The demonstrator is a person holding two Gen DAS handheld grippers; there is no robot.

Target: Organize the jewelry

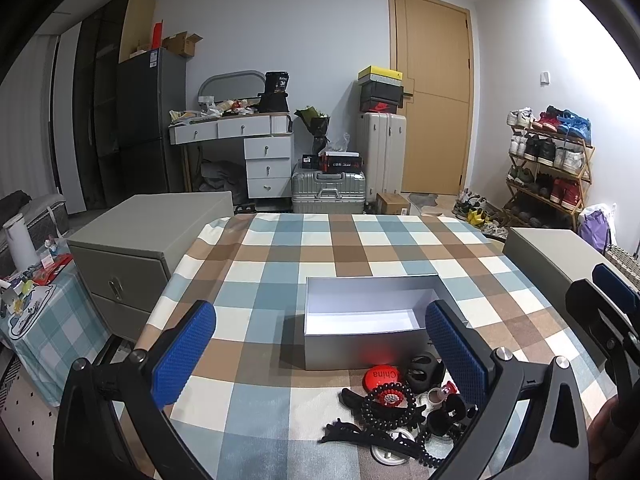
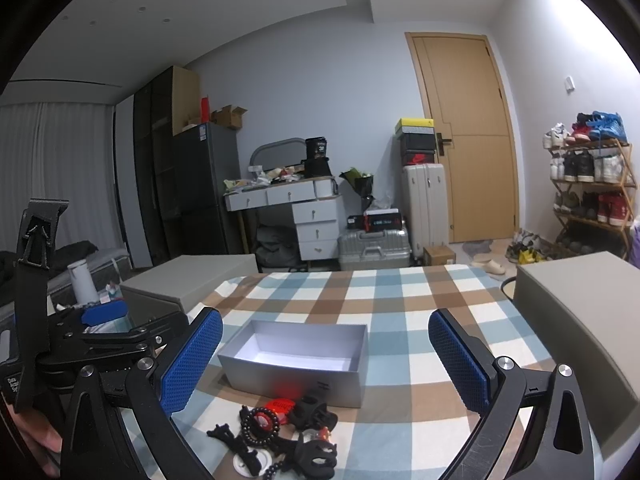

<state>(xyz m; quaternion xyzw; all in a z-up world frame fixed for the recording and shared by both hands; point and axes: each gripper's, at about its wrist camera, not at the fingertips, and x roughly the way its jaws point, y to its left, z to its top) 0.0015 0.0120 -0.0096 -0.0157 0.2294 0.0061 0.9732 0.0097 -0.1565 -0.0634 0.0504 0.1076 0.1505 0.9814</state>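
An open, empty grey box (image 1: 362, 320) (image 2: 298, 360) sits on the checked tablecloth. In front of it lies a pile of jewelry (image 1: 400, 412) (image 2: 286, 436): a red round badge (image 1: 380, 376), a black bead bracelet (image 1: 386, 406), black hair claws (image 2: 316, 454) and a small ring-like piece (image 1: 438, 394). My left gripper (image 1: 320, 354) is open and empty, above the table with the pile between its fingers and toward the right one. My right gripper (image 2: 326, 360) is open and empty, hovering behind the pile. Each gripper shows at the edge of the other's view.
A grey drawer cabinet (image 1: 136, 248) stands left of the table and a grey box (image 2: 580, 312) at its right edge. Behind are a white dresser (image 1: 256, 148), suitcases (image 1: 328, 192), a shoe rack (image 1: 548, 168) and a wooden door (image 1: 434, 92).
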